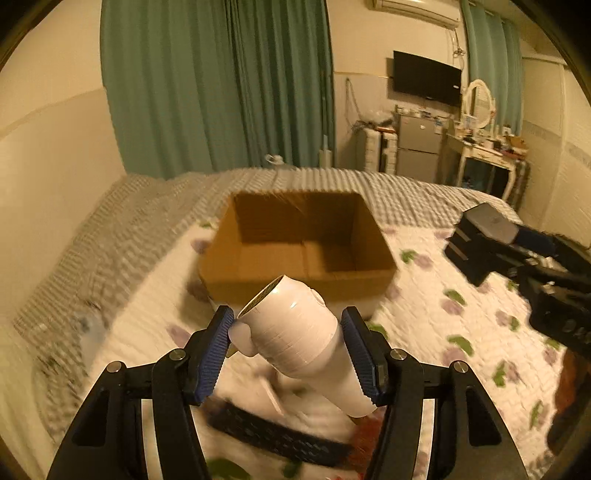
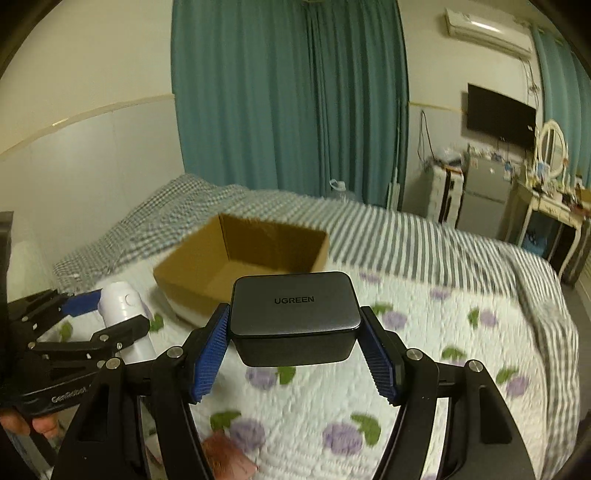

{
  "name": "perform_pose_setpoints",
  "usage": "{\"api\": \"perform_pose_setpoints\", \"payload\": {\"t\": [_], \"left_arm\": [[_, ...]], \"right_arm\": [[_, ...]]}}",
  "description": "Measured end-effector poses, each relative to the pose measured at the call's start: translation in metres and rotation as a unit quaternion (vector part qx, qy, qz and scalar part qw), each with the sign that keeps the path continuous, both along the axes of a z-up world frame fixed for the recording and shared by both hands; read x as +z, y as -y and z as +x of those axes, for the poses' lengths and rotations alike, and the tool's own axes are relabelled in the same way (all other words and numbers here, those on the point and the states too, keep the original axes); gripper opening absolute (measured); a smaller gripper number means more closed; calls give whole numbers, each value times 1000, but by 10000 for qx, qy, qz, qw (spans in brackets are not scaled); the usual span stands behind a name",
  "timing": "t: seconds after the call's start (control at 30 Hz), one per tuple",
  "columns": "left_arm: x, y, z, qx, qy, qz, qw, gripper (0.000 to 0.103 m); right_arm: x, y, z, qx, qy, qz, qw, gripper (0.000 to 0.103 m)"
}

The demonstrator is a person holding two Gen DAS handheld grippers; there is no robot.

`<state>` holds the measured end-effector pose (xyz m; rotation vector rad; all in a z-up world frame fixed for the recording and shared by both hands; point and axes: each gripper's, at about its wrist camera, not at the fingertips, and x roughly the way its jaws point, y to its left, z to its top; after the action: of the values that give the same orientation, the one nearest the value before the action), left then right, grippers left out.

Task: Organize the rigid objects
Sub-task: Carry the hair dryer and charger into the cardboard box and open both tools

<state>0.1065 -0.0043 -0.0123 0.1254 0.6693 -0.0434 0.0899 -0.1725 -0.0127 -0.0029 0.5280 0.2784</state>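
An open cardboard box point(image 1: 295, 254) sits on a quilt-covered bed point(image 1: 443, 332), curtains point(image 1: 218, 85) behind it, a dresser point(image 1: 487, 155) and television point(image 1: 426, 76) to its right.

We see a bed covered by a white quilt point(image 2: 406, 354) printed with purple flowers and green leaves, and beyond it a grey-and-white striped blanket point(image 2: 406, 236). Teal curtains point(image 1: 218, 85) hang behind the bed. On the far wall we find a dark television point(image 1: 426, 76), with an air conditioner point(image 2: 487, 27) mounted higher up. Below the television stands a small grey fridge point(image 1: 419, 147). Just beside it sits a cluttered white dressing table point(image 1: 487, 155) carrying an oval mirror point(image 1: 480, 101). A black perforated basket point(image 1: 277, 435), blurred, lies on the quilt at the lower edge of the left wrist view.
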Motion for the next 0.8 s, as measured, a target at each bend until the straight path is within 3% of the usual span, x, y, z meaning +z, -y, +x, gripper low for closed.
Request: {"api": "perform_pose_setpoints", "payload": {"t": [0.2, 0.33, 0.43, 0.57, 0.8], "left_arm": [[29, -8, 47, -138, 263, 21, 9996, 61], [33, -11, 93, -242, 292, 31, 9993, 61], [19, -11, 127, -314, 103, 18, 9995, 61], [-15, -8, 165, -473, -200, 324, 9982, 61], [-54, -23, 179, -603, -489, 213, 9968, 61]], "right_arm": [[28, -15, 42, 170, 164, 37, 9997, 67], [34, -31, 83, 305, 177, 67, 9994, 67], [32, -40, 115, 274, 143, 90, 9995, 67], [14, -46, 150, 277, -15, 118, 9995, 67], [-35, -58, 191, 369, -364, -2, 9987, 67]]}}
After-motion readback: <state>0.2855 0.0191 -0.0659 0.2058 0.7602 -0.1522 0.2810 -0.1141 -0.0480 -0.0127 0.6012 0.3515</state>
